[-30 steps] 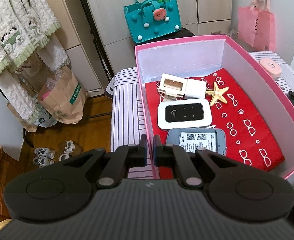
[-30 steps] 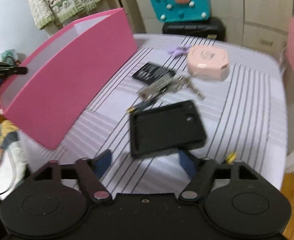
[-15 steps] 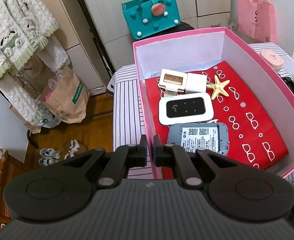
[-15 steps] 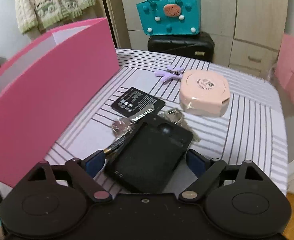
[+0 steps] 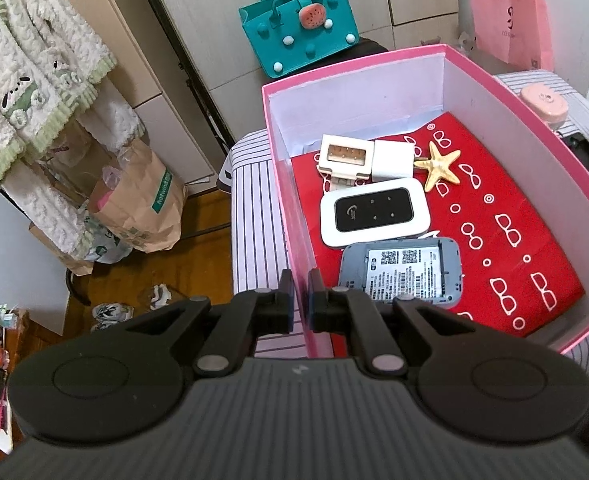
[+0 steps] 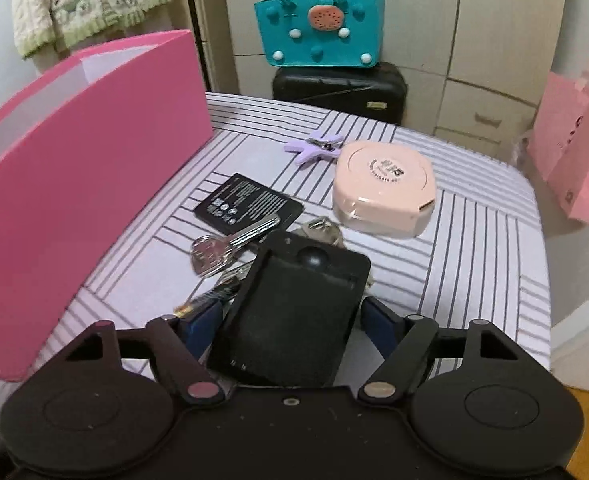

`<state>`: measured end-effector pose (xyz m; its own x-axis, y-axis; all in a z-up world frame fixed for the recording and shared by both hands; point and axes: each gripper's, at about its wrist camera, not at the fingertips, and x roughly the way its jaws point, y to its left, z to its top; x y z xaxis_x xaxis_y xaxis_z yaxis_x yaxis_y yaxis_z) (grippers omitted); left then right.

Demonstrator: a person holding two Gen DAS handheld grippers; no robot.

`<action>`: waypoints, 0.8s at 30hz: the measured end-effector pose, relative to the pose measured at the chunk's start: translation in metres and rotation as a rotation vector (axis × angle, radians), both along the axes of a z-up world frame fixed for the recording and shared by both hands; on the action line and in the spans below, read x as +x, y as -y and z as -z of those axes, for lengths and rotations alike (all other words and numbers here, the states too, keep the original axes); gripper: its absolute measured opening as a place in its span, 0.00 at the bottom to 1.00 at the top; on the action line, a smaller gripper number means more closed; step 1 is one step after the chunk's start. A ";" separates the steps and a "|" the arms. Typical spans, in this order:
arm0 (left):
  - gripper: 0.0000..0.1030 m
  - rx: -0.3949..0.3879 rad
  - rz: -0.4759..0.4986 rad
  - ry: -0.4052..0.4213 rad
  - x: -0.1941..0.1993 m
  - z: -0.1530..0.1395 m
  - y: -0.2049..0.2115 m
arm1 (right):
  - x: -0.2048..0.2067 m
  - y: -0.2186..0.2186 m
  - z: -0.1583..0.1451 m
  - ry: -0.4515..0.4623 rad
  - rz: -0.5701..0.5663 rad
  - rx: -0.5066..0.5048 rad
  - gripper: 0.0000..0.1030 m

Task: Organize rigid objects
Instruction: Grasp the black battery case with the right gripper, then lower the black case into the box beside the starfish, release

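My left gripper (image 5: 301, 296) is shut on the near left wall of the pink box (image 5: 534, 140). Inside on red paper lie a white router (image 5: 374, 212), a grey router with its back off (image 5: 402, 272), a white adapter (image 5: 364, 158) and a starfish (image 5: 438, 166). In the right wrist view, my right gripper (image 6: 292, 324) straddles a black back cover (image 6: 294, 304) that rests partly on a bunch of keys (image 6: 230, 244). Its jaws are closing, with a thin gap showing on each side of the cover. A black battery (image 6: 248, 202) lies just beyond.
A round pink case (image 6: 384, 188) and a purple clip (image 6: 314, 148) sit farther back on the striped table (image 6: 474, 264). The pink box's outer wall (image 6: 94, 168) stands close on the left. A teal bag (image 6: 322, 28) on a black suitcase stands behind; a pink bag (image 6: 574, 160) hangs right.
My right gripper moved forward over the black cover, which now lies between its jaws, and the jaws narrowed. The left gripper kept its hold on the box wall.
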<state>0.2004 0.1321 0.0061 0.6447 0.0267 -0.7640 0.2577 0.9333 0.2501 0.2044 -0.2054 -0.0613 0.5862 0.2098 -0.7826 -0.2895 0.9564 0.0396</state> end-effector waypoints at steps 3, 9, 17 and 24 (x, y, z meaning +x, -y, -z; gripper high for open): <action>0.05 -0.023 -0.014 -0.018 0.003 -0.001 -0.003 | -0.003 0.000 -0.005 0.000 -0.010 0.006 0.65; 0.05 -0.022 -0.006 -0.027 0.000 -0.004 -0.003 | -0.013 0.005 -0.021 0.030 -0.017 0.010 0.65; 0.05 -0.045 -0.001 -0.054 -0.001 -0.010 -0.008 | -0.019 -0.001 -0.062 0.082 -0.032 0.100 0.65; 0.05 -0.097 -0.019 -0.108 -0.003 -0.013 -0.015 | -0.021 -0.028 -0.104 0.134 -0.135 0.184 0.65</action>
<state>0.1973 0.1470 0.0190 0.5590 -0.0393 -0.8282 0.2600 0.9568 0.1300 0.1833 -0.1778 0.0425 0.6393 0.4243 -0.6413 -0.4282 0.8891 0.1614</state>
